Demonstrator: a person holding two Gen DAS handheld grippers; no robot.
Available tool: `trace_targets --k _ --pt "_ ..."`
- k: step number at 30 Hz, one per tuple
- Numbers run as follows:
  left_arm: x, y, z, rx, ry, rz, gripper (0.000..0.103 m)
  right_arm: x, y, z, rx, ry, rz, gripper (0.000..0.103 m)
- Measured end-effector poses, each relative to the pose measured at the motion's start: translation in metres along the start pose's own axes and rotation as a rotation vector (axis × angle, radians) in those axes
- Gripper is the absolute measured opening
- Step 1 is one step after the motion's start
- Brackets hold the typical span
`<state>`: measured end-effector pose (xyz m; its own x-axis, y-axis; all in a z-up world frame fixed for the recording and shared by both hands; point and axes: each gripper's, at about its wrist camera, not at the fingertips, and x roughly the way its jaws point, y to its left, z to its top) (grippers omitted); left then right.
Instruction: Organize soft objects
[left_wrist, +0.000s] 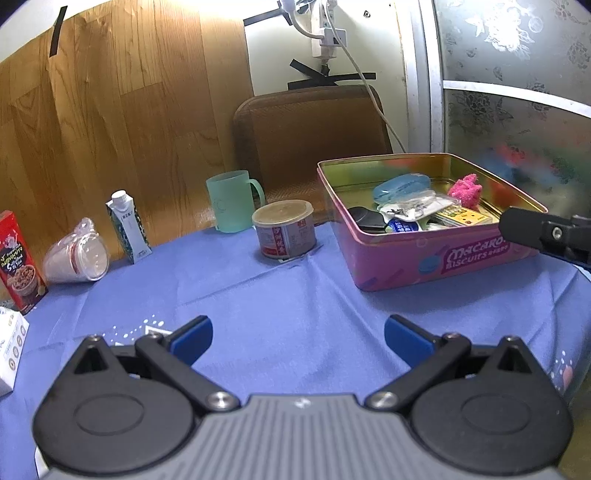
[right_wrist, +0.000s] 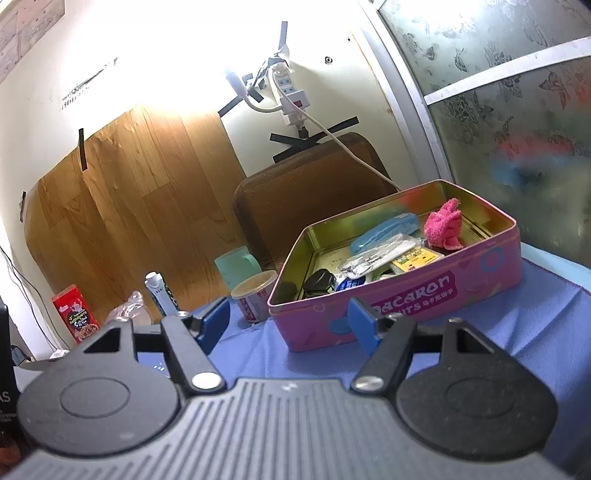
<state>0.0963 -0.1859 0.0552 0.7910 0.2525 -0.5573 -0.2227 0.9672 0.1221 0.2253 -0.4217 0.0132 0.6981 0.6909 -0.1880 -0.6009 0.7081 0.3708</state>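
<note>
Left wrist view: our left gripper (left_wrist: 298, 341) has its jaws spread wide with nothing between them, only blue cloth (left_wrist: 258, 295) below. Ahead and to its right sits the pink tin (left_wrist: 424, 258); the pink fluffy cloth (left_wrist: 466, 189) lies inside at the far right corner, beside a blue case (left_wrist: 400, 186) and a clear packet (left_wrist: 417, 203). The right gripper's finger pokes in from the right, near the tin's front wall.

Right wrist view: our right gripper (right_wrist: 290, 326) is open too, empty, with the tin just ahead and the cloth (right_wrist: 443, 223) far inside, to the right. We judge it light, squashy and non-slip; pinch the bunched top, clear of the tin wall.
</note>
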Motion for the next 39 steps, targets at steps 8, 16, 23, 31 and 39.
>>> trace_targets --k 8,16,23,31,39 --pt "-0.007 0.001 0.0 -0.005 -0.007 -0.011 0.103 0.0 0.002 0.001 -0.004 -0.005 0.003 0.074" --pt "-0.012 -0.001 0.0 0.005 -0.007 -0.028 0.103 -0.001 0.002 0.003 -0.005 -0.011 0.004 0.074" --pt "-0.011 -0.004 -0.002 0.011 0.013 -0.045 0.103 -0.002 0.001 0.004 0.003 -0.017 0.001 0.075" --pt "-0.011 -0.009 -0.006 0.026 0.024 -0.056 0.103 0.0 -0.002 0.003 0.016 -0.012 -0.004 0.075" --pt "-0.007 -0.014 -0.007 0.042 0.03 -0.064 0.103 0.001 -0.005 0.002 0.027 -0.007 -0.006 0.075"
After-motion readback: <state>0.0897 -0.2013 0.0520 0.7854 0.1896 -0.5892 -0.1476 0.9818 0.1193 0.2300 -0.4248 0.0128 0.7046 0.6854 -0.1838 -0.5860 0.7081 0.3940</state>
